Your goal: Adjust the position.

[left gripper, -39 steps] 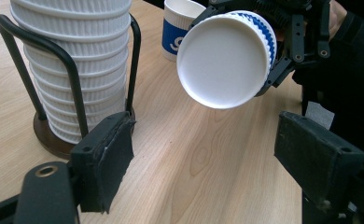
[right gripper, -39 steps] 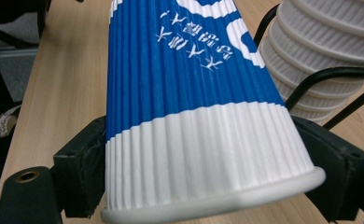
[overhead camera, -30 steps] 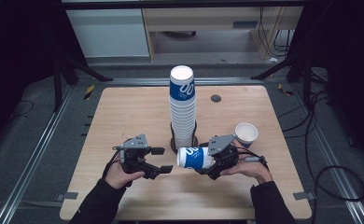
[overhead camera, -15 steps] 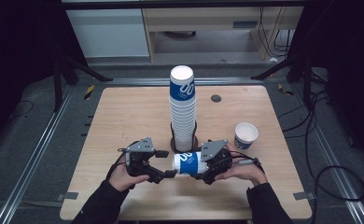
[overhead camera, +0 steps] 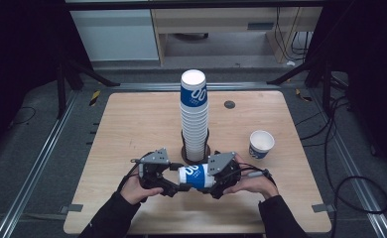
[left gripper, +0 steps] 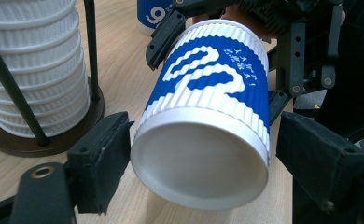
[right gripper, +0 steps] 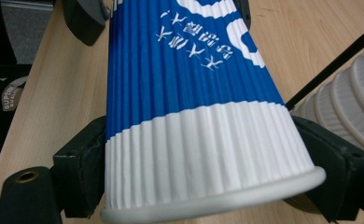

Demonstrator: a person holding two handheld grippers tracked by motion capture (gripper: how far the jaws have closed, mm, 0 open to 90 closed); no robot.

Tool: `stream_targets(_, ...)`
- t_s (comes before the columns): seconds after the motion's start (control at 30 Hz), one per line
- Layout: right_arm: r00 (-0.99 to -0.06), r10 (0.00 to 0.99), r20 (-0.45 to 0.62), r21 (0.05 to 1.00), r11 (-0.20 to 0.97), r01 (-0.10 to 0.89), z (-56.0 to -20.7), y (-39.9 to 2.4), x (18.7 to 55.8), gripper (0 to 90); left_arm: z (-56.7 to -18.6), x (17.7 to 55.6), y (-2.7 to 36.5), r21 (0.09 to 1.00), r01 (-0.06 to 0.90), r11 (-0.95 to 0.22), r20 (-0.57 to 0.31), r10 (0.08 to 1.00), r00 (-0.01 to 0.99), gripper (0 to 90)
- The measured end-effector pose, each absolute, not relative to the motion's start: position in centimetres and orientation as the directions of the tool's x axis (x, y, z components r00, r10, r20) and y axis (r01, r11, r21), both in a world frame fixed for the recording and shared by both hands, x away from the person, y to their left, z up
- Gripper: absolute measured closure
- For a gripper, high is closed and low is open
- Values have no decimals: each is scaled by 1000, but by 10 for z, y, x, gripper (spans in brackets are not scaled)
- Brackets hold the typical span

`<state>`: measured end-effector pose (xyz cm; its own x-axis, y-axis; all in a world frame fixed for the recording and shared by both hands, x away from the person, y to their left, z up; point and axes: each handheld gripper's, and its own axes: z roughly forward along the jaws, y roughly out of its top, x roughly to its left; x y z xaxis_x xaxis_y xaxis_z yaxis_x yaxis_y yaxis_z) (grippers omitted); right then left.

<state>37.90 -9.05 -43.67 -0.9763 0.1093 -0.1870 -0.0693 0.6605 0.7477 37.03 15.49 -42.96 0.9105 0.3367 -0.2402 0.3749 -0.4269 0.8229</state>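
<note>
Near the front edge of the table (overhead camera: 132,124), the blue-and-white ribbed paper cup (overhead camera: 195,177) lies on its side in the air between the two hands, just in front of the tall cup stack (overhead camera: 194,116). Right gripper (overhead camera: 220,179) clamps the cup at its rim end: in the right gripper view both black pads (right gripper: 84,168) press the white band just above the rolled rim, cup (right gripper: 194,107) pointing away from the camera. Left gripper (overhead camera: 170,184) is at the cup's base end. Its jaws have just been closing, with the cup base between them. In the left gripper view the left pad (left gripper: 103,158) sits right against the base edge, the right pad stands slightly off the wall; contact not a firm grip, so counted as not clamped. Cup base (left gripper: 201,158) faces that camera, tilted, blue print on top.

Stack sits in a dark round holder (overhead camera: 185,154) with upright rods, stack centre-table. A single cup (overhead camera: 261,144) stands upright, mouth up, to the right of the stack, well apart from the hands. Small dark disc (overhead camera: 229,104) on the table farther back.
</note>
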Motion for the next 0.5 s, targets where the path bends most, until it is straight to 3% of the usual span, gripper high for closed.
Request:
stream_targets(0.2,-976,98,-194,750,656,-84,-437,-88,378,143,-430,371,156,817,385,-428,-255,331,908,248)
stream_targets(0.5,-977,100,-187,755,651,-78,-438,-89,379,128,-429,371,157,828,371,-420,-247,321,915,267)
